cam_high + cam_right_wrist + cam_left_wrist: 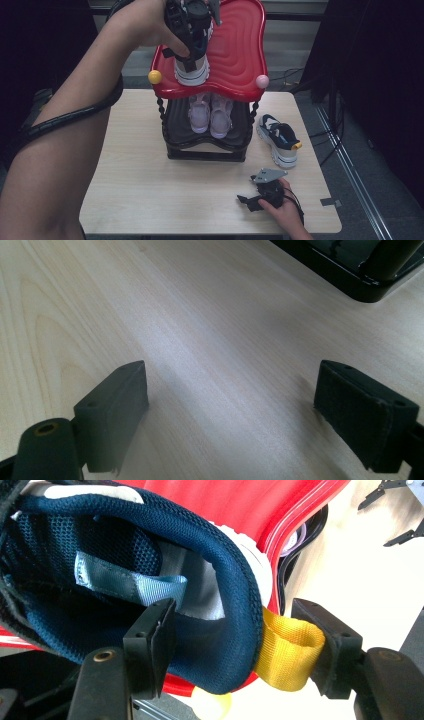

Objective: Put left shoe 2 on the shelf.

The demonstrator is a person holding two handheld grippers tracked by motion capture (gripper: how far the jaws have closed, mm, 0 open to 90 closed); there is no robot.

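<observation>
A pale wooden table (150,190) carries a two-tier shoe rack (207,150) and one sneaker (280,140).

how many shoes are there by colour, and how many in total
navy and white sneaker on the red top shelf: 1
navy and white sneaker on the table: 1
pale pink sneakers on the black lower shelf: 2
total: 4

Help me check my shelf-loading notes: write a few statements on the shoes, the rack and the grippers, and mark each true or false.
1. A navy shoe sits on the red top shelf. True.
2. The pink pair is on the table. False: it stands on the black lower shelf.
3. The left gripper straddles the shoe's heel. True.
4. The right gripper holds the second navy shoe. False: its fingers are open and empty above the table.
</observation>
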